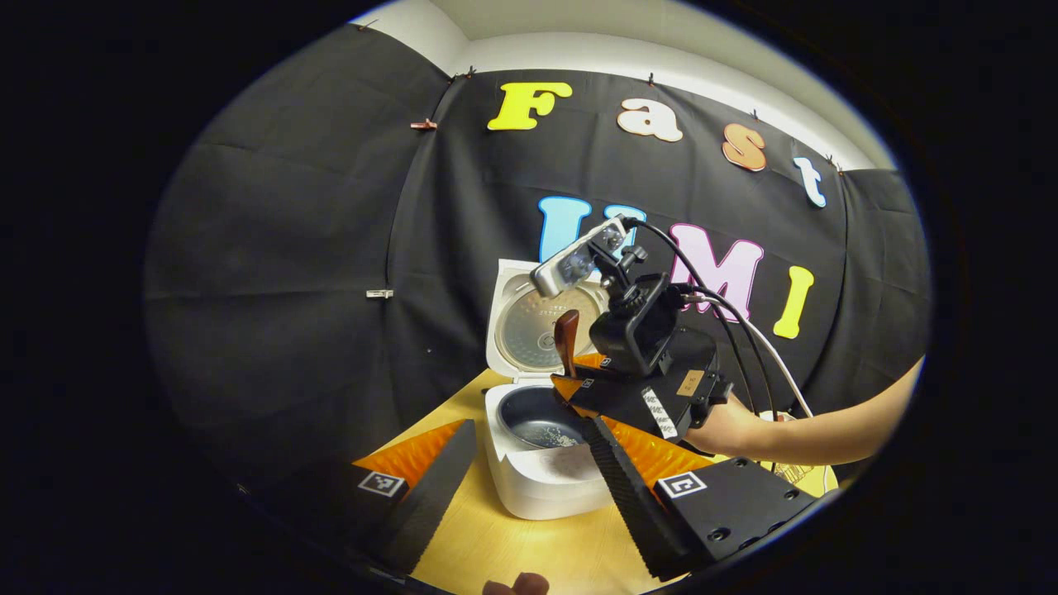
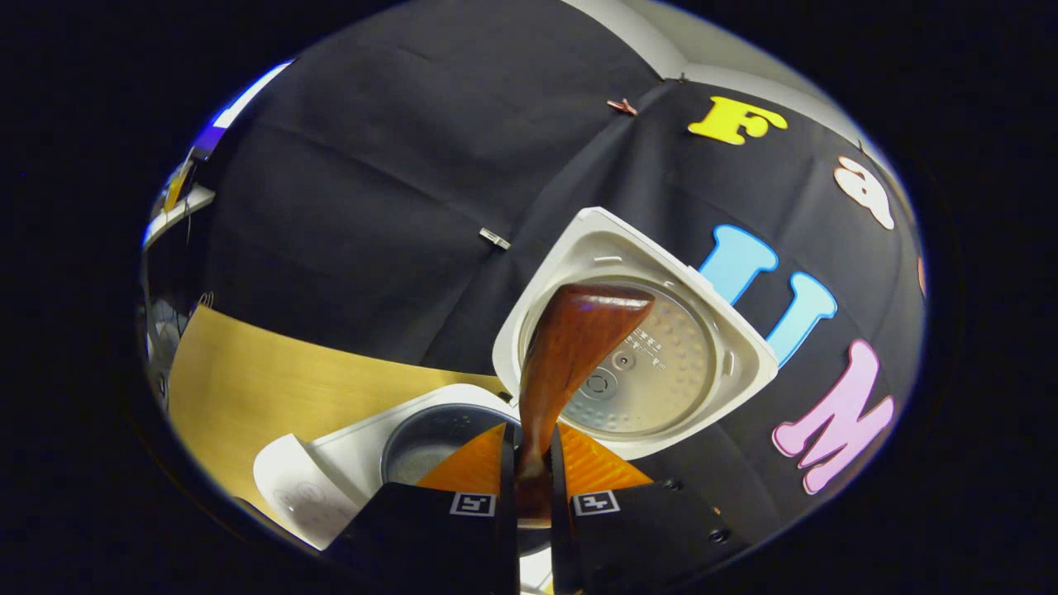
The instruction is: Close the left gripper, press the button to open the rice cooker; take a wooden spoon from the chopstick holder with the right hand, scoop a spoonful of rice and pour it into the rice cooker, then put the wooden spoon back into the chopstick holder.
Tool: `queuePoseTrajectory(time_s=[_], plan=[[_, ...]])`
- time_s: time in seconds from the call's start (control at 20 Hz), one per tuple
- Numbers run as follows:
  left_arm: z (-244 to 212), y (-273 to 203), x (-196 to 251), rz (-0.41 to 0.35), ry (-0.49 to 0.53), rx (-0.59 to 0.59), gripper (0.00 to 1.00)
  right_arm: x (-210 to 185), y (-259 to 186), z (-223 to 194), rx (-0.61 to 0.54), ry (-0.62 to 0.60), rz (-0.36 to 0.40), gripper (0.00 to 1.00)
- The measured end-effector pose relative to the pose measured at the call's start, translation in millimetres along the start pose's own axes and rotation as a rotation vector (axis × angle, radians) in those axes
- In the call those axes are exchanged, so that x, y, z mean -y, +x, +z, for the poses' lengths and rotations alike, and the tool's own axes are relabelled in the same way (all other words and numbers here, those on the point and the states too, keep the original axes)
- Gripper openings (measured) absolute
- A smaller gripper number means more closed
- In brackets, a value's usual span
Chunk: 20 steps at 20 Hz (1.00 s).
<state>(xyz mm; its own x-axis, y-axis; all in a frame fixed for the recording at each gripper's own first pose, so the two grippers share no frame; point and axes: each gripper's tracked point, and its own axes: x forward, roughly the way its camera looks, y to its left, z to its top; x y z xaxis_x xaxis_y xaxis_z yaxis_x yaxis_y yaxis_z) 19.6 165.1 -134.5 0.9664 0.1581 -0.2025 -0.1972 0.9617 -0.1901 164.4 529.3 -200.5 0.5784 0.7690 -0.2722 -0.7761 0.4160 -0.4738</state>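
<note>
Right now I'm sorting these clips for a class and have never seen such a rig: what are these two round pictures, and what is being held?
A person holds a two-finger gripper in each hand; a camera rides on each.

The left gripper view looks along the left gripper, whose fingers stand apart with nothing between them. Ahead on the wooden table sits a white rice cooker with its lid raised and some rice in the pot. Over it hangs the right gripper, held by a hand.

The right gripper view looks along that right gripper. Its fingers clamp the handle of a wooden spoon, bowl end up in front of the lid.
</note>
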Motion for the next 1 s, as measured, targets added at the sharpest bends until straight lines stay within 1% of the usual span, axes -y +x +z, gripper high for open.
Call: queuePoseTrajectory(time_s=[0.05,0.1,0.2,0.3,0.4,0.6,0.7,0.75,0.8,0.9,1.0], plan=[[0.6,-0.8,-0.3,0.001,0.002,0.000,0.95,-0.4,0.2,-1.0,-0.003,-0.001,0.003,0.19],[0.4,-1.0,-0.4,0.002,0.004,-0.001,0.95,-0.8,-0.2,-2.6,-0.011,0.024,0.012,0.19],[1.7,-2.7,-1.4,0.005,0.008,0.001,0.95,2.8,0.3,-4.9,-0.032,0.137,0.018,0.19],[0.9,-4.4,-2.6,0.011,0.019,-0.002,0.95,11.1,-2.3,-6.4,-0.057,0.309,0.008,0.19],[1.5,-6.9,-3.2,0.011,0.023,-0.003,0.95,22.3,-6.4,-8.1,-0.072,0.510,0.002,0.19],[5.2,-13.5,-2.2,0.003,0.031,0.007,0.95,46.9,-20.6,-9.9,-0.057,0.908,-0.017,0.19],[6.8,-15.0,1.5,-0.002,0.047,0.011,0.95,62.8,-35.1,-10.4,-0.025,1.071,-0.032,0.20],[9.3,-15.2,3.0,-0.004,0.053,0.017,0.95,74.1,-43.4,-11.8,-0.003,1.142,-0.049,0.16],[11.7,-14.4,4.8,-0.008,0.056,0.020,0.95,88.1,-55.7,-14.7,0.022,1.209,-0.073,0.19],[14.8,-12.2,9.9,-0.021,0.055,0.022,0.95,109.7,-80.5,-25.5,0.074,1.295,-0.106,0.19],[15.9,-12.3,17.1,-0.035,0.053,0.023,0.95,126.0,-111.6,-41.3,0.095,1.363,-0.143,0.19]])
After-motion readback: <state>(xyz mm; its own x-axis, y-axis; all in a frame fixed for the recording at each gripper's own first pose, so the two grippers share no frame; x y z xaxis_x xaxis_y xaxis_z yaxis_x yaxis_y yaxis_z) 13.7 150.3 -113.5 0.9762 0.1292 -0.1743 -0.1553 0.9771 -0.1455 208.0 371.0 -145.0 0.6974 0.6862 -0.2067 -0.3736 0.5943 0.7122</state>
